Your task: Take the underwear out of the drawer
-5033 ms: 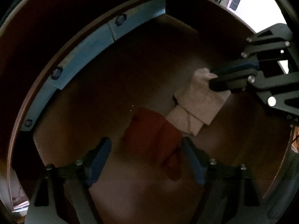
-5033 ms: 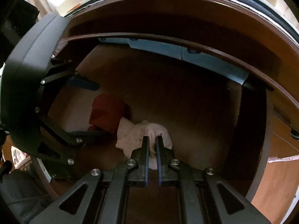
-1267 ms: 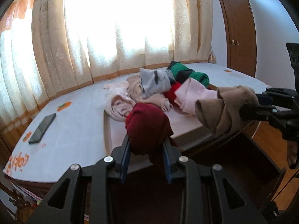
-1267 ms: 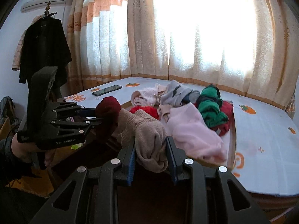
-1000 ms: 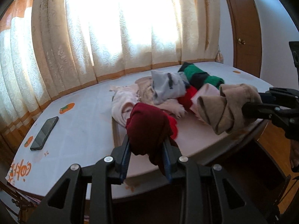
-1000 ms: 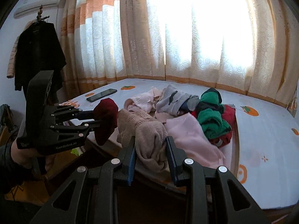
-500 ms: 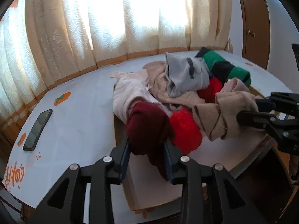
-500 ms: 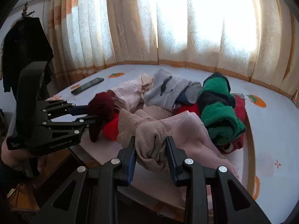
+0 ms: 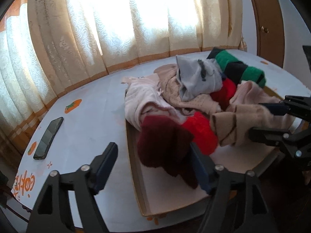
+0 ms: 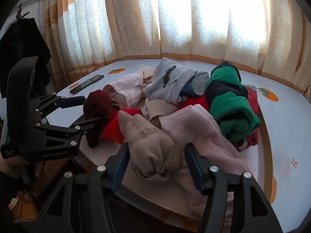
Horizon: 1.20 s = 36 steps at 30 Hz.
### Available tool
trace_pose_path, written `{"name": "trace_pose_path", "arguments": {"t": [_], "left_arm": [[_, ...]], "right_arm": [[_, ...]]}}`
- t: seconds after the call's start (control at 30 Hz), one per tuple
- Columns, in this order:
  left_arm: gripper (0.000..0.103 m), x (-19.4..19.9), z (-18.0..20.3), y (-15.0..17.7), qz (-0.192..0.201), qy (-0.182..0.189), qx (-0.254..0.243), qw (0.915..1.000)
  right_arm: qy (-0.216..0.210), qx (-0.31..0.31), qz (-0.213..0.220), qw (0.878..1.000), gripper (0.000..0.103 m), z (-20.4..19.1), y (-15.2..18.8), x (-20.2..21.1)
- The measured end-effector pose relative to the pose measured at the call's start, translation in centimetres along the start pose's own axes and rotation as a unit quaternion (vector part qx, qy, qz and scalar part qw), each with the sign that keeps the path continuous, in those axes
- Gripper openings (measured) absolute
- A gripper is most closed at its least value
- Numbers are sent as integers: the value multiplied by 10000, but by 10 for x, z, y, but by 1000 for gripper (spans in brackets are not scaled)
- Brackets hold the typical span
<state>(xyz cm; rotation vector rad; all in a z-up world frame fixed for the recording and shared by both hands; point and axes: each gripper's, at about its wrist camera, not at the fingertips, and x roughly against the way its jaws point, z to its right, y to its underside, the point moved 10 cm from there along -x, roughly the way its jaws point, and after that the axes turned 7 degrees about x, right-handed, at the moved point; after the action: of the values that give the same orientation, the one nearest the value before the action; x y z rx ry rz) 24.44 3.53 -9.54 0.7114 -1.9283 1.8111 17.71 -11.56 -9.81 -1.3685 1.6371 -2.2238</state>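
Tray (image 9: 136, 167) holds heaped underwear (image 9: 194, 89) and the maroon piece (image 9: 163, 141).

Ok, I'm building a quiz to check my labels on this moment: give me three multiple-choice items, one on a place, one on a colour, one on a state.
1. Where does the phone lie?
A. inside a drawer
B. on the bedsheet, apart from the clothes pile
C. on the window sill

2. What colour is the garment between the left gripper's fingers?
A. green
B. grey
C. dark red

3. How do the right gripper's fingers stand around the beige garment?
A. spread open
B. clamped shut
C. out of view

Answers: B, the phone rests on bare bedsheet left of the pile; C, the cloth between those fingers is dark red; A, the fingers stand wide apart on either side of the beige garment.
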Motion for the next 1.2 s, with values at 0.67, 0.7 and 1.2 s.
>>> {"name": "trace_pose_path", "arguments": {"t": [0.67, 0.7, 1.2], "left_arm": [[93, 54, 14, -5, 476, 272, 196, 9983], [93, 57, 14, -5, 498, 281, 221, 9981], [96, 77, 16, -4, 679, 363, 325, 9965]], "right_arm": [[188, -64, 489, 9986, 71, 2, -4, 48], [185, -55, 513, 9985, 71, 1, -5, 51], [270, 64, 855, 9959, 72, -12, -9, 80]]}}
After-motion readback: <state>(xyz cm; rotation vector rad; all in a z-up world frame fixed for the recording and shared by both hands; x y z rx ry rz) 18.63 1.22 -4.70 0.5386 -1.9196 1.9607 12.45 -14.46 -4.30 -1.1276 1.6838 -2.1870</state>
